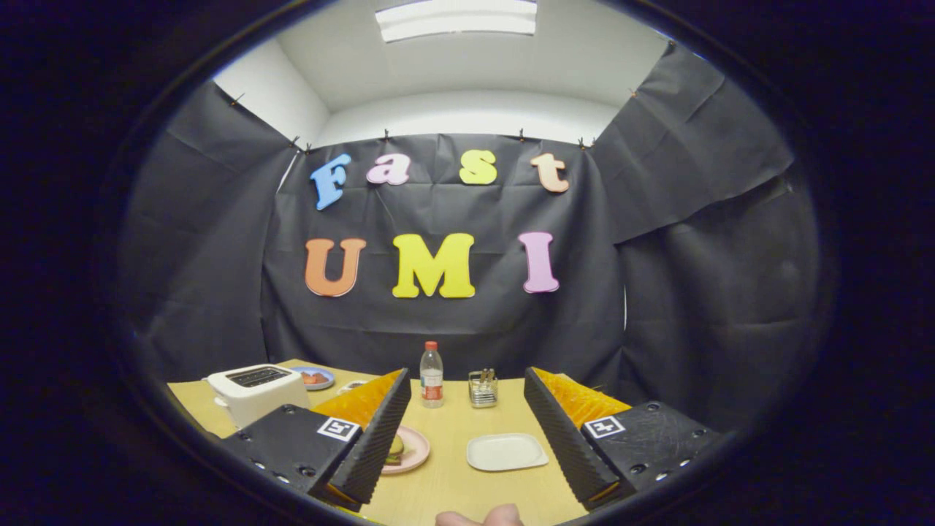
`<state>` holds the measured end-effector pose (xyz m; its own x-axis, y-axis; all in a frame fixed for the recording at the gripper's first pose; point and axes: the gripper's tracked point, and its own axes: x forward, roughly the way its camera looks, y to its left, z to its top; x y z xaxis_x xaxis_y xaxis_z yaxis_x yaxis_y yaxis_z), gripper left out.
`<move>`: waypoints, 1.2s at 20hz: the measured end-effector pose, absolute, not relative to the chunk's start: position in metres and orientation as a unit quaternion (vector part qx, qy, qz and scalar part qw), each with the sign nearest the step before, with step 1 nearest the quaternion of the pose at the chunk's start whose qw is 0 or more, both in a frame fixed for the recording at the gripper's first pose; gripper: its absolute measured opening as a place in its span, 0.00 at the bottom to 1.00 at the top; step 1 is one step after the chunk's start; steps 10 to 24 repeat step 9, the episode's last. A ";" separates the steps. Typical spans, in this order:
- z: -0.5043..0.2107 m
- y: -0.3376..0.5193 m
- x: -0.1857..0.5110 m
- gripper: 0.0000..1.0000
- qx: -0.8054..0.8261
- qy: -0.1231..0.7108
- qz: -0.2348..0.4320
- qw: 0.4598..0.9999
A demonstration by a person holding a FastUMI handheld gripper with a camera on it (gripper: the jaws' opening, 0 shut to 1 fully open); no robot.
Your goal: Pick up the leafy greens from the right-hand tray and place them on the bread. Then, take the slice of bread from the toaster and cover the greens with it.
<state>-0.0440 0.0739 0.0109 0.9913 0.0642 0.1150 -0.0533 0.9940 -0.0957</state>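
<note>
Our tool hangs open over the table, gripping nothing.

We see its two black ribbed fingers spread wide, with orange backing behind each. Between them, at 12 o'clock ahead, lies a white rounded-rectangle tray, flat and smooth, on the pale wood-look top. At about 10 o'clock sits a round pink plate, half hidden behind the left finger, carrying bread with something green on it; we cannot tell its detail. Farther at 10 o'clock stands a boxy white toaster with a dark slot, and beyond it a small blue-rimmed dish. At 12 o'clock, well beyond the fingers, stand a clear plastic bottle with a red cap and a wire holder.
</note>
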 end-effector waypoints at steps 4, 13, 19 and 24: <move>-0.009 0.096 -0.063 0.95 -0.047 -0.061 0.046 0.996; -0.008 0.094 -0.060 0.95 -0.036 -0.055 0.033 0.997; -0.008 0.094 -0.060 0.95 -0.036 -0.055 0.033 0.997; -0.008 0.094 -0.060 0.95 -0.036 -0.055 0.033 0.997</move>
